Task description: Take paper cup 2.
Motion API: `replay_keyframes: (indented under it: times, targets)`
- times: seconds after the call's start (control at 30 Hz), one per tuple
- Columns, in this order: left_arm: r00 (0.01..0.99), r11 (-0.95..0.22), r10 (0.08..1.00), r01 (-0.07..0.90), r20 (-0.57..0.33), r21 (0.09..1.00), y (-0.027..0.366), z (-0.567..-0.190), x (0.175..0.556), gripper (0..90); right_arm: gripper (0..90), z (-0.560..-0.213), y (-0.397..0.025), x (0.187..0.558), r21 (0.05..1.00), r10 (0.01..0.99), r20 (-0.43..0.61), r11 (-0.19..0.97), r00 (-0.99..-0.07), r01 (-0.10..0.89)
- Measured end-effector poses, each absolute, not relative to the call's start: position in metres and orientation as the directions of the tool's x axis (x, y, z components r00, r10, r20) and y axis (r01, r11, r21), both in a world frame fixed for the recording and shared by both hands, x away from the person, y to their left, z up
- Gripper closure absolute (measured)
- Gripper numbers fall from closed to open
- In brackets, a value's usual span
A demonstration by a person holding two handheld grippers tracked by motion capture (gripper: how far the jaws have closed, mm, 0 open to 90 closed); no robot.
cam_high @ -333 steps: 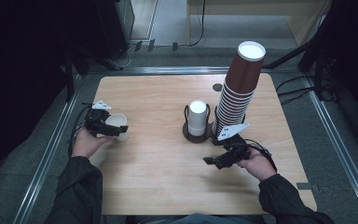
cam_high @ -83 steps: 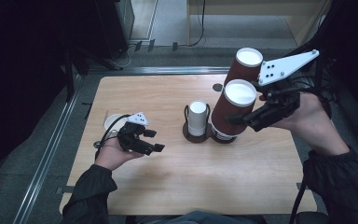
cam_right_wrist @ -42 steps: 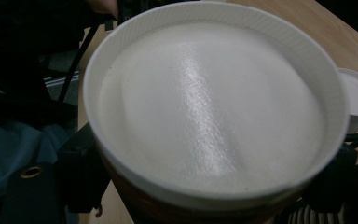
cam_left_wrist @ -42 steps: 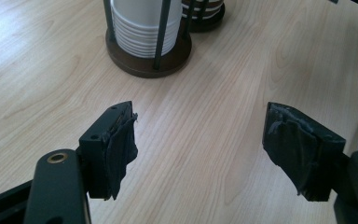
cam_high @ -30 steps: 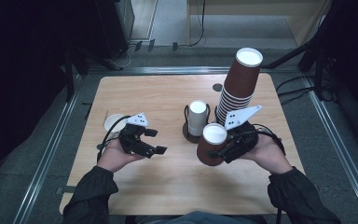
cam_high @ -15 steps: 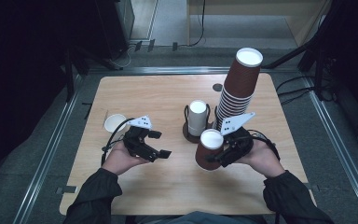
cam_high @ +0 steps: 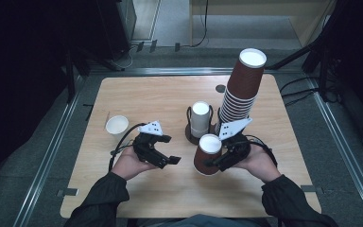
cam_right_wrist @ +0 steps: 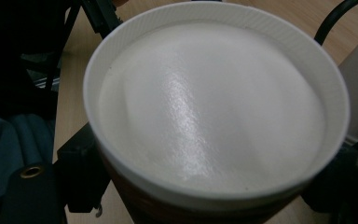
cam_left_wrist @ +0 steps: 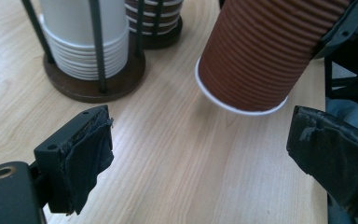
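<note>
On the wooden table [cam_high: 137, 97], the right gripper [cam_high: 216, 162] has its jaws closed around a brown ribbed paper cup [cam_high: 208, 154], held upside down and tilted, its white base facing up; in the left gripper view the cup's white rim hangs just above the wood, lifted on one side. The right gripper view looks straight onto that white base [cam_right_wrist: 214, 107], with a black jaw pressed to the cup wall on either side.

The left gripper [cam_high: 165, 161] sits just left of the cup, pointing towards it; its jaws stand wide apart and hold nothing — in its own view the two padded jaws frame bare table and the lower edge of the brown cup [cam_left_wrist: 256, 51].

Behind the held cup stands a dark wire holder [cam_high: 190, 135] on a round base, with a stack of white cups [cam_high: 200, 118] inside it; just right of that rises a tall stack of brown cups [cam_high: 241, 87], upside down and leaning slightly. A single small white cup [cam_high: 117, 126] stands upright well to the left, near the left gripper's cable. The person's dark sleeves come in from the bottom edge.
</note>
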State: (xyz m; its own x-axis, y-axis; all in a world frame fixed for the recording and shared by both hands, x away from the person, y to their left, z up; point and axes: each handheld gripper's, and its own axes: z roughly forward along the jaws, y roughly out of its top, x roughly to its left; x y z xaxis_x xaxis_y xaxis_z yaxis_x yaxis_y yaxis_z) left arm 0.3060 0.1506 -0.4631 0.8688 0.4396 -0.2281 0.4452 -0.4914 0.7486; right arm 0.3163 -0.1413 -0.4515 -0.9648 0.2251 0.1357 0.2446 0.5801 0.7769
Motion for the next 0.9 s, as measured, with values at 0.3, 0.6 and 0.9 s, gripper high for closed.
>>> replay_keyframes:
  times: [0.3,0.6,0.9]
  targets:
    - [0.874,-0.504,0.422,0.446,-0.24,0.739,0.14,-0.468,0.305,6.1,18.2,-0.458,-0.131,0.316,0.783,0.21,0.139,0.575,-0.968,0.237]
    - [0.878,-0.51,0.411,0.443,-0.244,0.737,0.133,-0.472,0.304,2.8,18.2,-0.462,-0.123,0.319,0.793,0.204,0.153,0.558,-0.967,0.243]
    - [0.892,-0.53,0.378,0.427,-0.247,0.732,0.124,-0.478,0.303,2.2,18.3,-0.462,-0.118,0.322,0.817,0.198,0.173,0.517,-0.965,0.253]
